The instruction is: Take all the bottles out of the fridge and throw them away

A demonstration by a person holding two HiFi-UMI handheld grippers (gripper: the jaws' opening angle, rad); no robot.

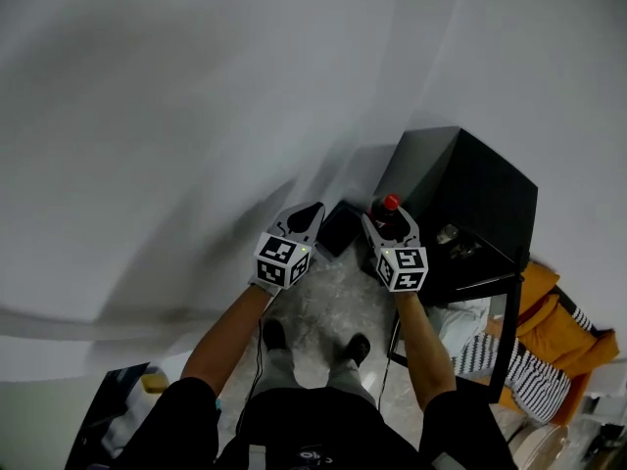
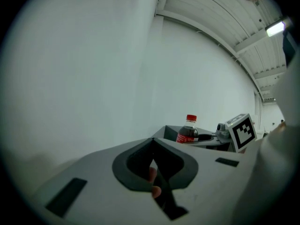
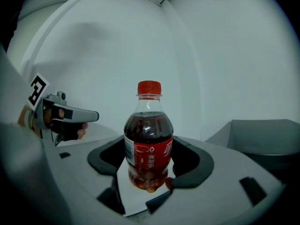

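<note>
A small cola bottle with a red cap and red label stands upright between the jaws of my right gripper, which is shut on its lower body. In the head view the bottle's cap shows just above that right gripper, in front of the black fridge. My left gripper hovers beside it to the left, jaws together and holding nothing. The left gripper view shows its own shut jaws, the left gripper, with the bottle and the right gripper's marker cube beyond.
A dark rectangular object lies on the floor between the two grippers, next to the fridge. White walls rise ahead and to the left. Someone in orange and striped clothing sits low at the right. My feet stand on pale floor.
</note>
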